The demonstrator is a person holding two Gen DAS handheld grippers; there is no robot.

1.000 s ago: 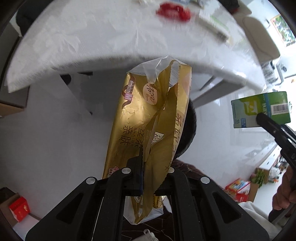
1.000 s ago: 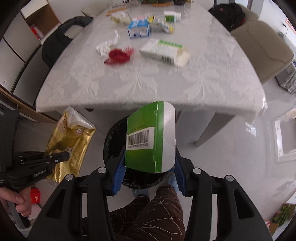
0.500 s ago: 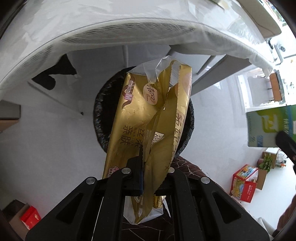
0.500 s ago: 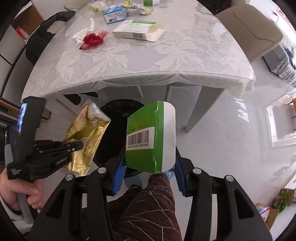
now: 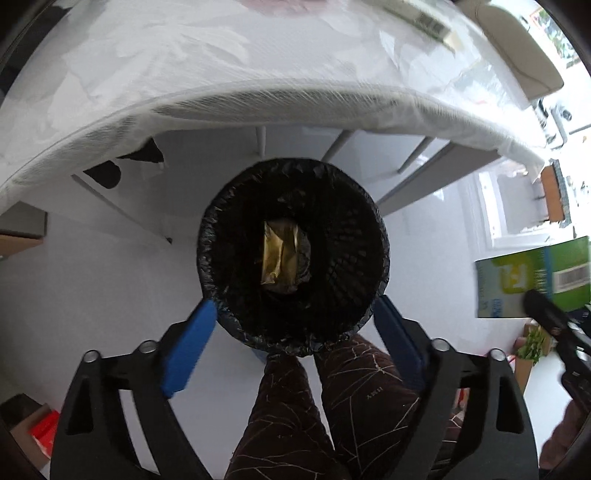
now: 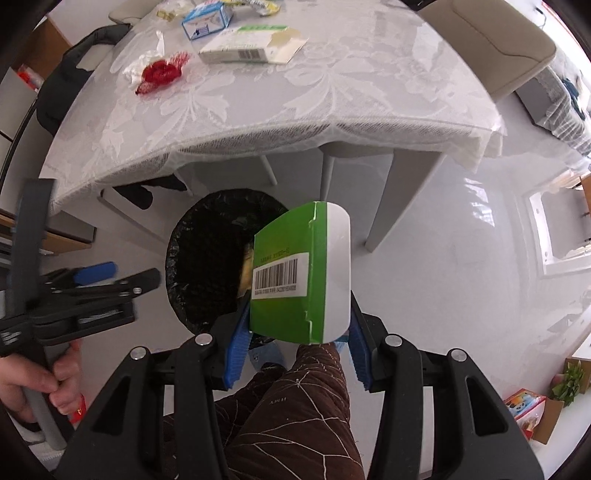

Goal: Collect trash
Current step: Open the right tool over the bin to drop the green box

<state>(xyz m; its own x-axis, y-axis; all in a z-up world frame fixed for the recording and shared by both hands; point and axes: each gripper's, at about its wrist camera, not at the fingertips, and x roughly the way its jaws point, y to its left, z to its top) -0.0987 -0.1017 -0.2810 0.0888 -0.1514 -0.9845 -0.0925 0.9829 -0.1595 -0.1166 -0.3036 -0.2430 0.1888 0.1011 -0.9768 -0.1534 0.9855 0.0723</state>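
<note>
A round bin with a black liner [image 5: 295, 254] stands on the floor under the table edge; it also shows in the right wrist view [image 6: 207, 258]. A gold wrapper [image 5: 279, 258] lies at its bottom. My left gripper [image 5: 293, 321] is open and empty right above the bin's near rim. My right gripper [image 6: 295, 332] is shut on a green and white carton [image 6: 301, 273], held beside the bin's right rim. The carton also shows at the right of the left wrist view [image 5: 532, 278].
The table with a white lace cloth [image 6: 295, 96] carries a red net [image 6: 160, 72], a flat white box [image 6: 251, 46], a blue and white carton [image 6: 207, 20] and wrappers. A beige chair [image 6: 487, 40] stands at the right. My legs [image 6: 288, 417] are below the grippers.
My left gripper has opened and let go of the gold wrapper, which has dropped into the bin. The right gripper with the carton has moved closer to the bin.
</note>
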